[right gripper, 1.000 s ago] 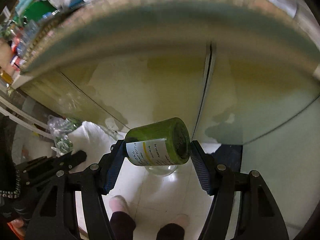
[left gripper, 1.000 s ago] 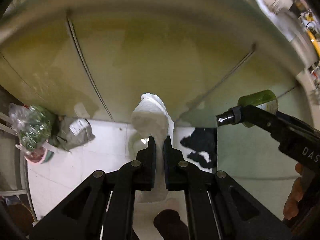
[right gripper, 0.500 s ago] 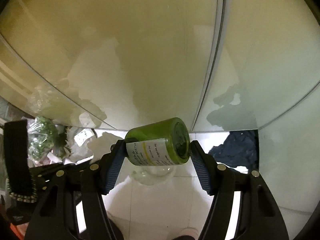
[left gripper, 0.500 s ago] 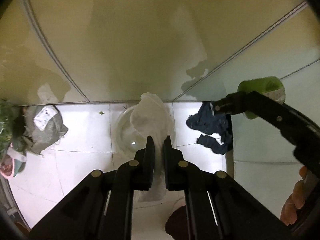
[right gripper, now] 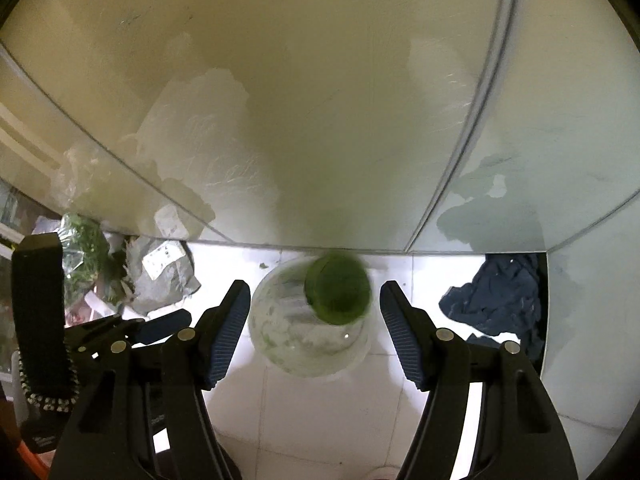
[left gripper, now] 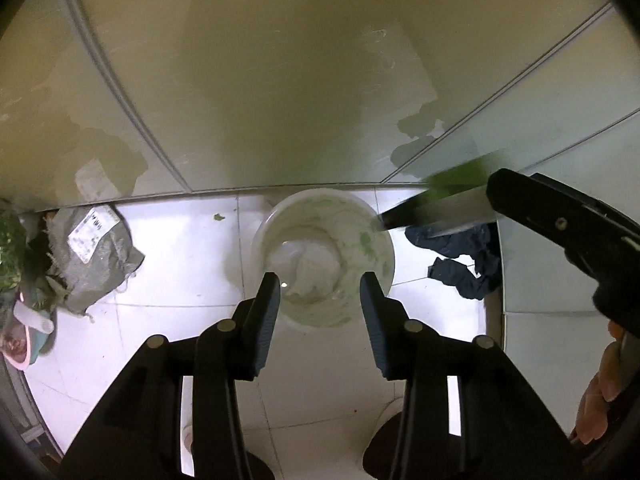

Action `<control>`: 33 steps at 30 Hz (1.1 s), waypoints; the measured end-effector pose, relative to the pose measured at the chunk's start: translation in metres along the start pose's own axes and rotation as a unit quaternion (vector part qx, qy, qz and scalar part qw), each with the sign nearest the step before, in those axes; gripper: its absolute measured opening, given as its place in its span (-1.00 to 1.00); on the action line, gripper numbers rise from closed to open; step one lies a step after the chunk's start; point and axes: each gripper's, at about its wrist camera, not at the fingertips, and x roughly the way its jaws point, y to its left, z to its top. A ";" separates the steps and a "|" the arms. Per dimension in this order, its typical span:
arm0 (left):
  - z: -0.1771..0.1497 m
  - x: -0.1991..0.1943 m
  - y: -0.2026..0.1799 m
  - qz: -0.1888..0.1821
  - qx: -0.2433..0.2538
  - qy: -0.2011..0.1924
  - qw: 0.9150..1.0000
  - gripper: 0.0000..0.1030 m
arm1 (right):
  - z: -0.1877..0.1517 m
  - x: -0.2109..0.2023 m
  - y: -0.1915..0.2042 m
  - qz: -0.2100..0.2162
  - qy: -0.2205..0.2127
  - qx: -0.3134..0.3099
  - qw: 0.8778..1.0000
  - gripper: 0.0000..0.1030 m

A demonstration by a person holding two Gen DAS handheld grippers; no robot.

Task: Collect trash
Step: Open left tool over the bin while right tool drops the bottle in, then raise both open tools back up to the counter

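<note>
A translucent white bin [left gripper: 320, 194] stands on the tiled floor against pale cabinet doors. My left gripper [left gripper: 320, 280] hovers just above it, its jaws opening with nothing between them. Crumpled white paper [left gripper: 304, 268] lies inside the bin. The green bottle [right gripper: 338, 292] is a blurred shape over the bin's [right gripper: 280, 360] mouth, clear of both pads. My right gripper [right gripper: 310, 284] stands open around that spot. In the left wrist view the bottle [left gripper: 452, 184] is a green-grey streak at the tip of the right gripper [left gripper: 520, 200].
A grey sack with a white label [left gripper: 96, 256] and a bag of greens [right gripper: 84, 248] lie left of the bin. A dark blue cloth [left gripper: 464, 264] lies on its right by the cabinet corner. A person's shoes [left gripper: 384, 452] stand below the grippers.
Both grippers have sunk toward the floor. The left jaws have parted and let the white paper go into the bin. The green bottle has left the right jaws and is falling.
</note>
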 end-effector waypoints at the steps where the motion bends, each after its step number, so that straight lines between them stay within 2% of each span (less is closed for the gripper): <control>1: -0.002 -0.004 0.002 0.003 0.001 0.000 1.000 -0.21 | 0.000 -0.001 0.001 0.000 0.000 -0.001 1.000 0.24; 5: -0.003 -0.031 0.001 0.015 0.006 -0.004 1.000 -0.21 | 0.001 -0.017 0.013 -0.006 0.005 -0.012 1.000 0.24; 9: 0.000 -0.075 -0.007 0.021 0.009 -0.016 1.000 -0.21 | 0.004 -0.049 0.020 -0.007 0.004 -0.013 1.000 0.24; 13: 0.009 -0.143 -0.028 0.028 0.018 -0.037 0.999 -0.20 | 0.013 -0.099 0.024 -0.020 0.000 -0.013 1.000 0.24; 19: 0.018 -0.248 -0.066 0.030 0.033 -0.071 0.996 -0.04 | 0.028 -0.197 0.029 -0.023 -0.023 -0.007 0.999 0.24; 24: 0.023 -0.340 -0.103 0.031 0.046 -0.108 0.993 -0.04 | 0.039 -0.283 0.038 -0.024 -0.059 -0.011 0.998 0.24; 29: 0.022 -0.426 -0.138 0.041 0.049 -0.164 0.984 -0.02 | 0.055 -0.374 0.038 -0.017 -0.107 -0.015 0.994 0.24; 33: 0.025 -0.486 -0.166 0.045 0.033 -0.215 0.975 0.08 | 0.069 -0.437 0.037 -0.013 -0.147 -0.025 0.989 0.24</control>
